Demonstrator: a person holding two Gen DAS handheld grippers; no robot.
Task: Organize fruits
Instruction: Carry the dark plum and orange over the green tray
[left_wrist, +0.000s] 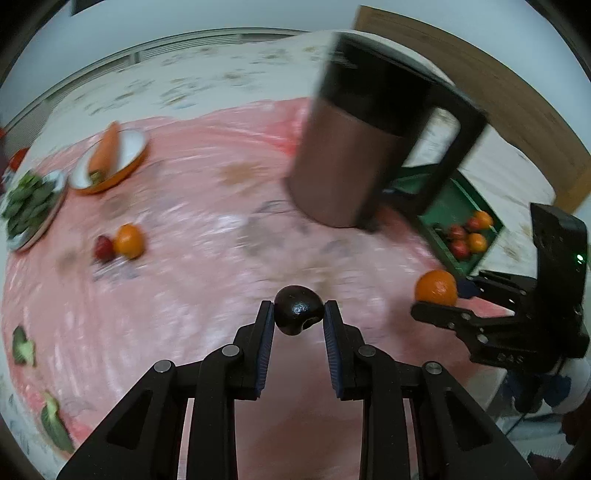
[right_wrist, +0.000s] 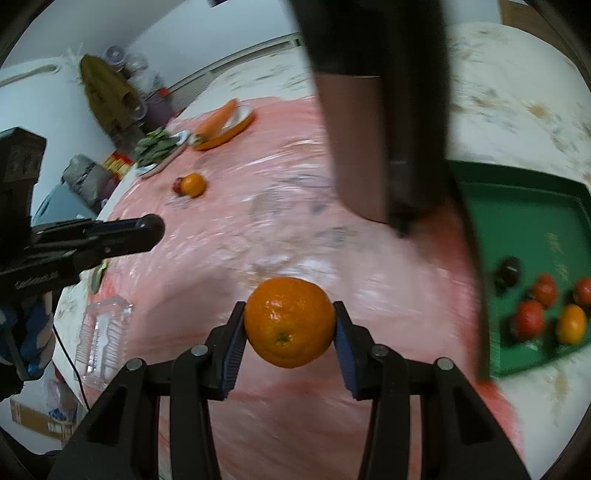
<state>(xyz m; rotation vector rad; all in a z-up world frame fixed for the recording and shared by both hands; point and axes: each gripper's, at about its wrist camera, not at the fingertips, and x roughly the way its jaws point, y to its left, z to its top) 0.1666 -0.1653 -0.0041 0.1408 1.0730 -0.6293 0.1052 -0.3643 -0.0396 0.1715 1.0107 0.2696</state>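
My left gripper (left_wrist: 299, 314) is shut on a small dark round fruit (left_wrist: 298, 309), held above the pink table cover. My right gripper (right_wrist: 290, 321) is shut on an orange (right_wrist: 290, 321); it shows in the left wrist view (left_wrist: 436, 301) at the right, holding the orange (left_wrist: 436, 287). A green tray (right_wrist: 524, 206) at the right holds several red and orange fruits (right_wrist: 532, 317) and a dark one (right_wrist: 509, 271). The tray also shows in the left wrist view (left_wrist: 447, 206). Another orange (left_wrist: 128, 240) and a red fruit (left_wrist: 103, 248) lie together at the left of the cover.
A tall brown and black jug (left_wrist: 354, 147) stands between the grippers and the tray. An orange bowl with a carrot (left_wrist: 107, 155) and a plate of green leaves (left_wrist: 29, 206) stand at the far left. Broccoli pieces (left_wrist: 23, 345) lie near the left edge. A clear plastic bottle (right_wrist: 101, 339) lies at the left.
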